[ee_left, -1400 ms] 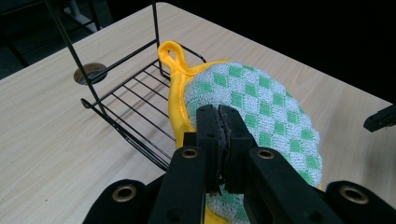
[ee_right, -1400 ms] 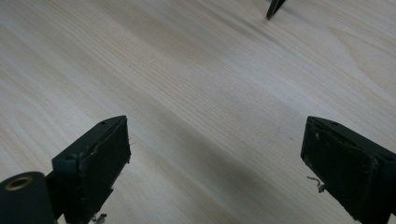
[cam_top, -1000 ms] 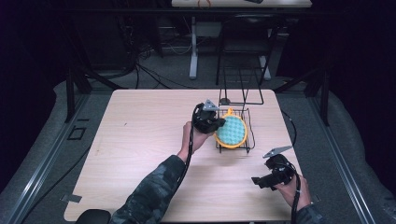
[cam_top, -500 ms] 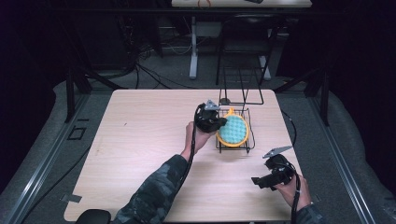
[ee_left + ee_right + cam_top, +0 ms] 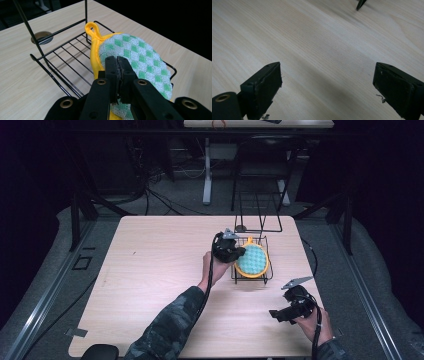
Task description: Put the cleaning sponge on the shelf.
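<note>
A round pot holder (image 5: 253,261) with green and white checks and a yellow rim and loop lies tilted in a low black wire basket (image 5: 234,278) right of the table's middle. My left gripper (image 5: 238,254) is at the basket's left side, shut on the pot holder's near edge. In the left gripper view the jaws meet over the checked cloth (image 5: 140,53), pinching it at the tip of the left gripper (image 5: 117,63), and the basket's wires (image 5: 62,56) run to the left. My right gripper (image 5: 274,315) hovers open over bare wood at the front right, right gripper (image 5: 327,82) jaws wide apart.
A taller wire frame (image 5: 257,217) stands behind the basket, beside a round cable hole (image 5: 41,37) in the wooden table (image 5: 150,265). Cables trail from both grippers. The table's left half is bare wood.
My left gripper and the pot holder have shifted slightly to the right over the basket. The right gripper has stayed in place.
</note>
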Tool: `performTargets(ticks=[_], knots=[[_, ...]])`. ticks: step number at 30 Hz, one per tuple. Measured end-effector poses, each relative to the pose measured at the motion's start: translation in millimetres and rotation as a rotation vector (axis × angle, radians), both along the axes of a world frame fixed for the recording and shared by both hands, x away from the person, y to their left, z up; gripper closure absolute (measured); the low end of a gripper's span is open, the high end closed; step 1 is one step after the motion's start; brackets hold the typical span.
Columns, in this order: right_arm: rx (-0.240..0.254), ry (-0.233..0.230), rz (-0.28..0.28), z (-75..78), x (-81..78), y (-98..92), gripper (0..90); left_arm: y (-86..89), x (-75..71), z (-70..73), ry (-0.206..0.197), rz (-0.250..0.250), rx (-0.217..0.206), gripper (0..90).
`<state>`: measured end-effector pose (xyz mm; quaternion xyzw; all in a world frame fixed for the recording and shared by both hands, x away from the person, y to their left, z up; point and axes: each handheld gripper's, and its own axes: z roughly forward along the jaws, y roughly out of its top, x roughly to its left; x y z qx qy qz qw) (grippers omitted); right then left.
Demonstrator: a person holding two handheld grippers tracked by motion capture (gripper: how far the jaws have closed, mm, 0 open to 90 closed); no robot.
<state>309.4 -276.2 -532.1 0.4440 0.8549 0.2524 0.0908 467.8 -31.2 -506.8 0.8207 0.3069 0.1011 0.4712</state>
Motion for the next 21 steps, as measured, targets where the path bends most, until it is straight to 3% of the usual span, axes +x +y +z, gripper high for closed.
performTargets(ticks=[21], knots=[[0.0, -0.007, -0.001, -0.1, -1.0, 3.3, 8.0, -5.0, 9.0, -11.8, 0.028, 0.029, 0.022, 88.0]])
